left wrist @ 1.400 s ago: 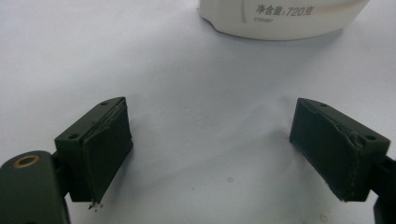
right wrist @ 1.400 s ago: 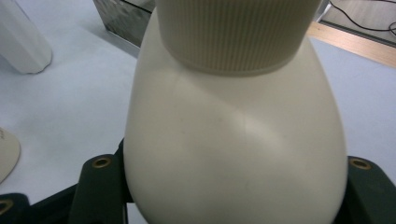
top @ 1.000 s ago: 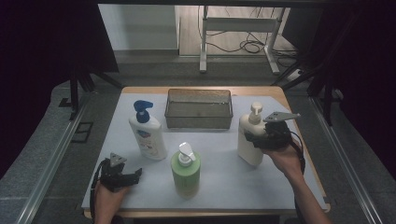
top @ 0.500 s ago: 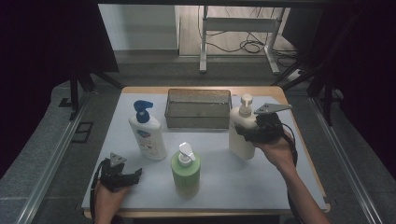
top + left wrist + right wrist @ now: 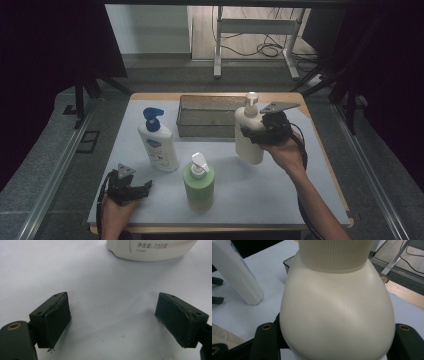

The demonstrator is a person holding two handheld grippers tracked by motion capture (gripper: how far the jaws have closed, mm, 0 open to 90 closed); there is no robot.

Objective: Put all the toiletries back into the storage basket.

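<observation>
Looking like a lab or recording studio: black curtains [image 5: 55, 45] hanging around a table [image 5: 300, 200] covered with a white mat, metal rails [image 5: 55, 175] running along grey floor, cables [image 5: 240, 47] lying by a metal stand [image 5: 255, 30] behind, staged pump bottles sitting out.

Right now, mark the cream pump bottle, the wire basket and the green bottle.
cream pump bottle [image 5: 248, 142]: high view, front of its body.
wire basket [image 5: 206, 125]: high view, front wall.
green bottle [image 5: 199, 189]: high view, body below the pump.

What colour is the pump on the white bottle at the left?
Blue; the pump shows best in the high view.
</observation>
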